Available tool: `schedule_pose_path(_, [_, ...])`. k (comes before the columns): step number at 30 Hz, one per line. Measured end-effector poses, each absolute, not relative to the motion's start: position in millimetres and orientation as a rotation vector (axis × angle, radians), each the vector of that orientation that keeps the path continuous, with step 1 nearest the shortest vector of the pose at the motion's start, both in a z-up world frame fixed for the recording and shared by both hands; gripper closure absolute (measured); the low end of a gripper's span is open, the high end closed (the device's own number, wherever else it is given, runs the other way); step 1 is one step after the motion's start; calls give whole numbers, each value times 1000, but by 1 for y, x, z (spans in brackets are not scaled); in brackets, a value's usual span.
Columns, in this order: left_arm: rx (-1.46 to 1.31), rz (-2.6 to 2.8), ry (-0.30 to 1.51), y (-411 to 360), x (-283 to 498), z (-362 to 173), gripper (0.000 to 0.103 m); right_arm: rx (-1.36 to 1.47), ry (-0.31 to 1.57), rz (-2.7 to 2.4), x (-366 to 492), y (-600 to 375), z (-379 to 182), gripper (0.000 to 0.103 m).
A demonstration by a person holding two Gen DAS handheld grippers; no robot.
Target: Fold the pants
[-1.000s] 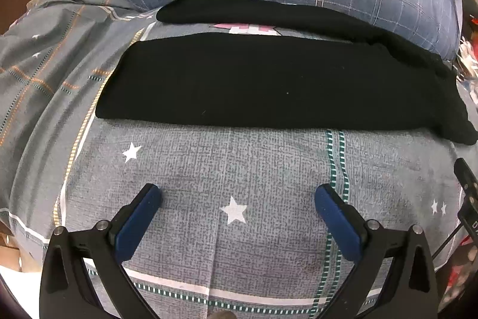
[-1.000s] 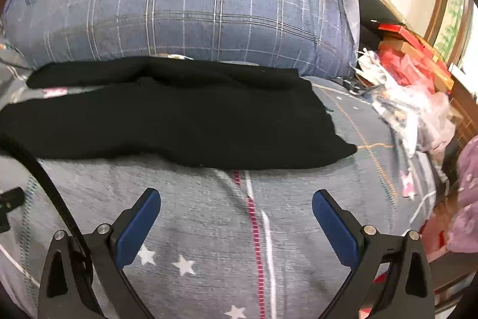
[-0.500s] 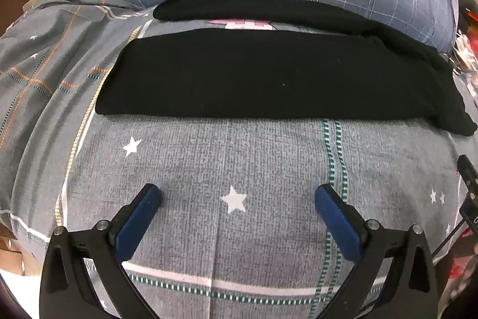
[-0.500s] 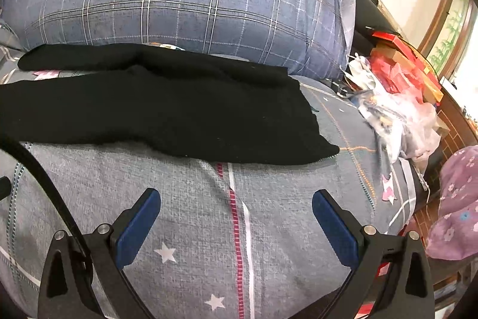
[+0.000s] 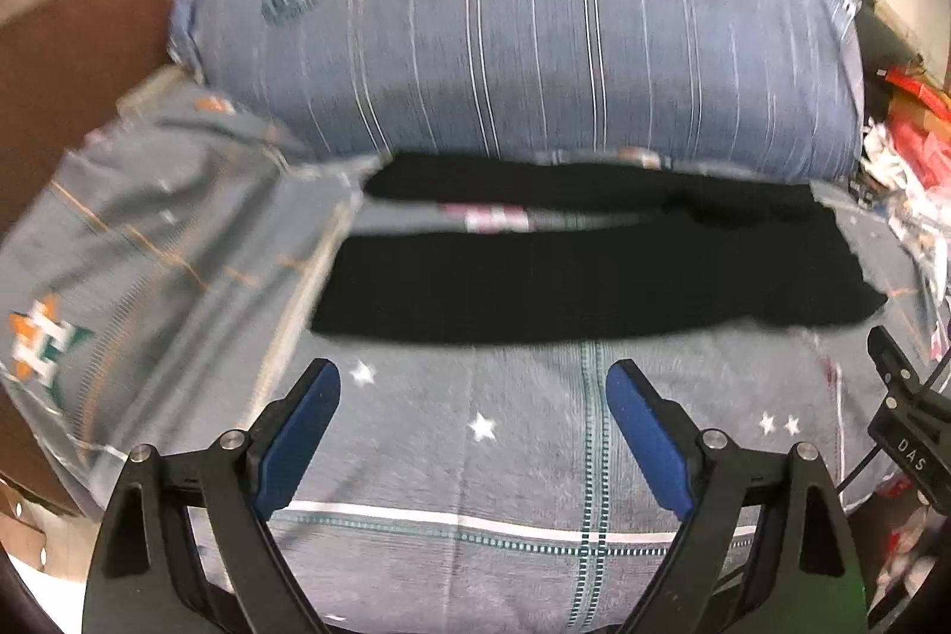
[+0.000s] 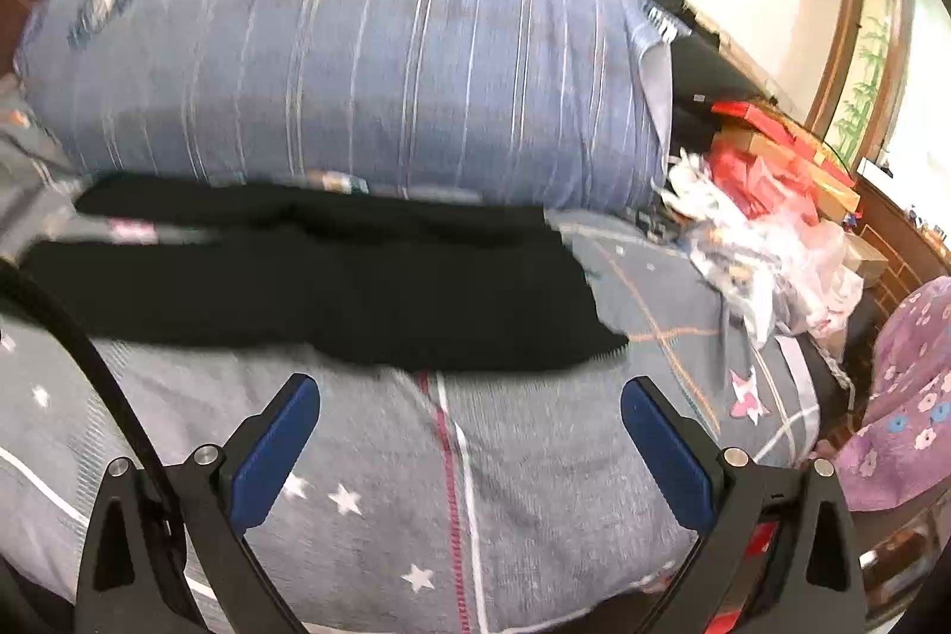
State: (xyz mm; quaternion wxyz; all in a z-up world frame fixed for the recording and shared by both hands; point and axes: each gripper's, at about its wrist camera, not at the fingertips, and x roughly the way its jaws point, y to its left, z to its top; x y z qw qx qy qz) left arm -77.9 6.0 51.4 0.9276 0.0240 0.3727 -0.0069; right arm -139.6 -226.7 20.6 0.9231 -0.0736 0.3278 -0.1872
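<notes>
A: How did you hold the left tool (image 5: 472, 384) at that moment?

B: You held it spread wide, with nothing between its blue pads (image 5: 300, 435), above the grey bedspread (image 5: 475, 461) with the white stars.

A: And the right tool (image 6: 469, 402)?

B: The same. Its fingers stood far apart and gripped nothing. It hung over the bedspread too, near a red stripe (image 6: 443, 432).

A: Where were the pants (image 5: 594, 289)?

B: The black pants lay flat on the bed, just beyond both tools and apart from them, with the two legs stretched to your left. Behind them was a big blue checked pillow (image 5: 523, 34). At your right there was a heap of red boxes and bags (image 6: 772, 182).
</notes>
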Motion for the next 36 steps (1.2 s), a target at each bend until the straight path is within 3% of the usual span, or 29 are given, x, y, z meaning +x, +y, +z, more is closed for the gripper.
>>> schedule_pose_path(7, [71,15,688,19,-100,74,12,-77,448,-252,-167,-218,51,0])
schedule_pose_path(18, [45,-22,771,36,-66,49,12,-88,501,-116,-142,-201,43,0])
schedule_pose_path(26, [-172,-95,943,106,38,32,12,-49,592,-21,-61,-246,43,0])
schedule_pose_path(30, [-197,-85,985,130,107,27,12,-47,724,-52,6,-290,42,11])
schedule_pose_path(36, [-208,-90,1046,136,197,2,12,109,861,-41,87,-365,30,12])
